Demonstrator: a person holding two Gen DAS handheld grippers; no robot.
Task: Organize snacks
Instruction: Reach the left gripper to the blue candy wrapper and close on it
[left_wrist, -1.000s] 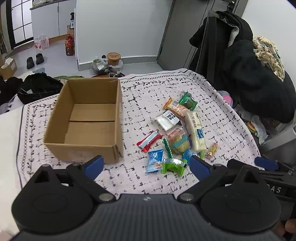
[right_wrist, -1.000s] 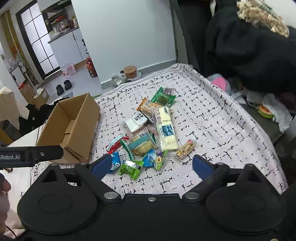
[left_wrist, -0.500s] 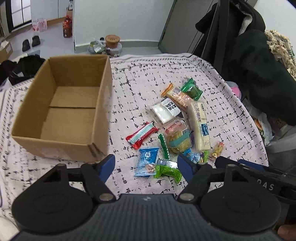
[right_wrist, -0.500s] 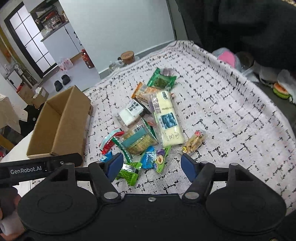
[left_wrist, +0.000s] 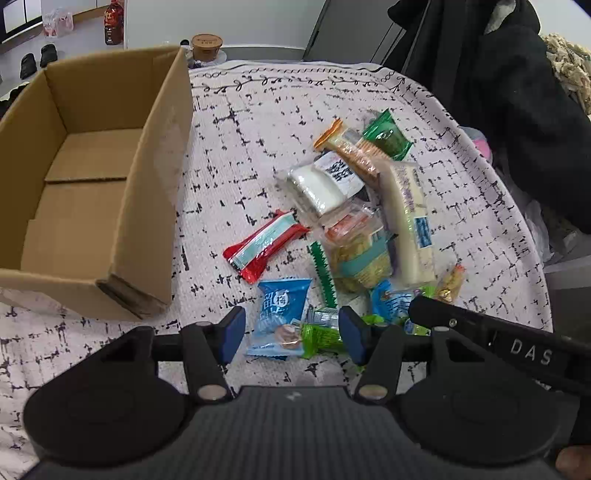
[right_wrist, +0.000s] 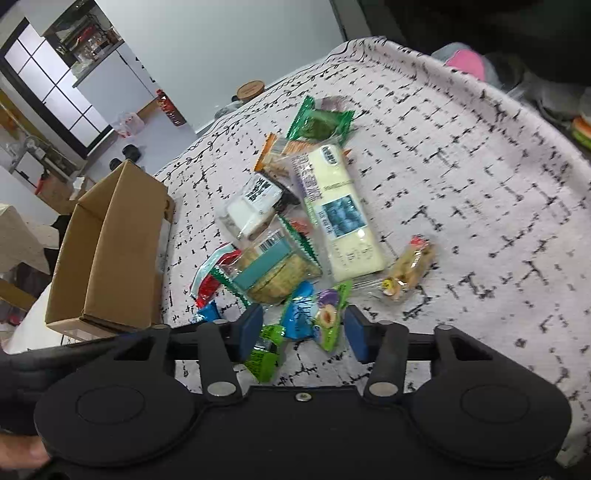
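Several wrapped snacks lie in a pile on the patterned tablecloth (left_wrist: 258, 129), to the right of an empty cardboard box (left_wrist: 147, 184). My left gripper (left_wrist: 293, 334) hangs low over the pile's near end. Its jaws are closing around a blue packet (left_wrist: 282, 314) and a green packet (left_wrist: 321, 336), with a gap still showing at the left pad. My right gripper (right_wrist: 303, 330) is also closing, with a blue packet (right_wrist: 301, 317), a plum-print packet (right_wrist: 328, 321) and a green packet (right_wrist: 266, 350) between its pads, none visibly pressed. A long white cake bar (right_wrist: 340, 214) lies further out.
The box (right_wrist: 110, 251) stands left of the pile. The right gripper's black body (left_wrist: 498, 339) crosses the left wrist view beside my left gripper. Dark coats (left_wrist: 498, 92) hang past the table's right edge. A brown-lidded jar (left_wrist: 207, 42) and a bottle (left_wrist: 112, 22) stand on the floor beyond.
Both grippers have come down toward the near end of the snack pile, and both pairs of jaws have narrowed. The snacks and box now look larger.
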